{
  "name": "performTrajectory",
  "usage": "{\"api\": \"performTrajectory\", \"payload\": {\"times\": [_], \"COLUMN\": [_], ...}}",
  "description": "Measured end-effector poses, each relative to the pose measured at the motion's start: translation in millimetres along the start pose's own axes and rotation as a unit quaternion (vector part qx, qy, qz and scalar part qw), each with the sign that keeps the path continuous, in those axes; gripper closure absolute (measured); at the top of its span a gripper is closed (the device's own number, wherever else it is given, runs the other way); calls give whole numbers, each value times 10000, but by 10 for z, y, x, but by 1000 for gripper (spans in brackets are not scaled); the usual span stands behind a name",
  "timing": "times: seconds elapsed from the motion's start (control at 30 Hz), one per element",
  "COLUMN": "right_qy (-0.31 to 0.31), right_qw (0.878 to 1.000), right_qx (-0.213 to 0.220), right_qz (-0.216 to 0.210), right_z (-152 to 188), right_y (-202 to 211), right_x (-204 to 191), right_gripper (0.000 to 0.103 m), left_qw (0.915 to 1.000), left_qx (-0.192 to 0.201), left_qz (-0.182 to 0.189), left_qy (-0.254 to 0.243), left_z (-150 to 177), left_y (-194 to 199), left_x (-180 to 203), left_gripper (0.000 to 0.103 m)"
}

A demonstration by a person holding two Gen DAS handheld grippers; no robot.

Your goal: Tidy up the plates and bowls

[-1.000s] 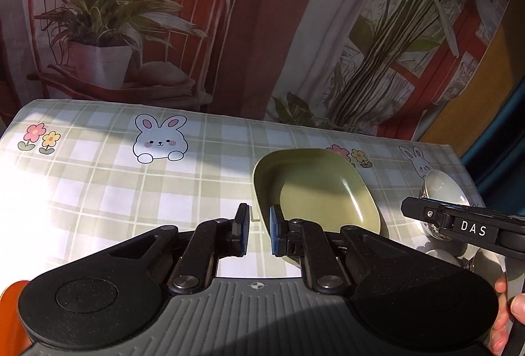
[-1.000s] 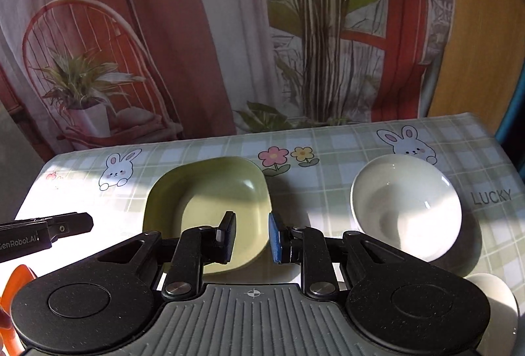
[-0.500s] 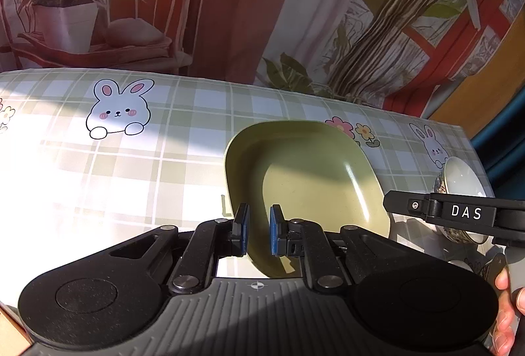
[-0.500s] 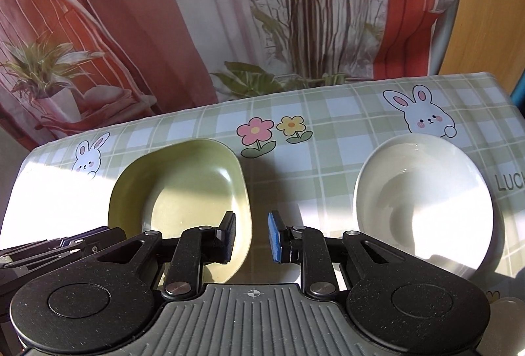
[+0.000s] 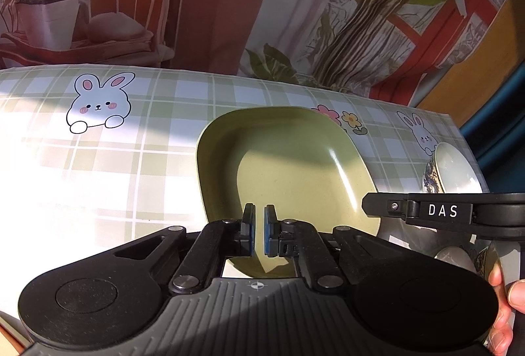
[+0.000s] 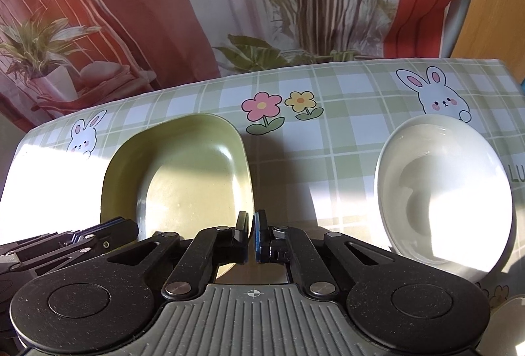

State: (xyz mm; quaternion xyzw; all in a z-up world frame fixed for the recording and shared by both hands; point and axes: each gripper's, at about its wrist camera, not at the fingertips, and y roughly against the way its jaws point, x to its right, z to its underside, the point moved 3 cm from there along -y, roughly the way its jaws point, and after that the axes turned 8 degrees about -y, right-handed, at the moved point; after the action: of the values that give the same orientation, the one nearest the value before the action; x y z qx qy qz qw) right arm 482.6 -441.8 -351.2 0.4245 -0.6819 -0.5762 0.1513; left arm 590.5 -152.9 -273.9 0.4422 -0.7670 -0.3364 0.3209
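On the checked tablecloth (image 5: 157, 159), the left gripper (image 5: 258, 229) reaches over the near rim of the green square plate (image 5: 288, 165), its blue-padded fingers drawn close with only a thin gap and nothing visibly between them. To its right, the right gripper (image 6: 250, 236) sits at the plate's near right edge, fingers likewise nearly shut and not clamping the rim. Farther right, well apart from the plate, stands the white bowl (image 6: 443, 192).
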Motion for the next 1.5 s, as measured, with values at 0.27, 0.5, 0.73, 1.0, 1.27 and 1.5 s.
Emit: {"api": "performTrajectory", "payload": {"times": [0.27,0.5,0.73,1.0,1.27,1.5], "right_qy": [191,172,97,155,221,241], "right_qw": [9998,9996,9995,9994,9993,9992], "right_qx": [-74,-226,-276,-308,-308,-304], "right_qz": [-28,-84,-71,-97,-44,-26], "right_z": [136,210,256,297,310,323], "right_y": [94,46,-1,3,-5,-9], "right_x": [-190,-211,-200,-279,-316,-324], "right_gripper": [100,100,100,100,100,100], "left_qw": [9990,9953,9961,9951,9944,9935], "left_qx": [-22,-131,-126,-169,-171,-365], "left_qz": [-269,-64,-5,-70,-208,-216], "left_qy": [349,962,868,970,1026,1061], "left_z": [72,148,168,231,276,390], "left_y": [150,155,277,407,501,354], "left_x": [-243,-556,-577,-641,-669,-663], "left_gripper": [96,95,95,92,92,90]}}
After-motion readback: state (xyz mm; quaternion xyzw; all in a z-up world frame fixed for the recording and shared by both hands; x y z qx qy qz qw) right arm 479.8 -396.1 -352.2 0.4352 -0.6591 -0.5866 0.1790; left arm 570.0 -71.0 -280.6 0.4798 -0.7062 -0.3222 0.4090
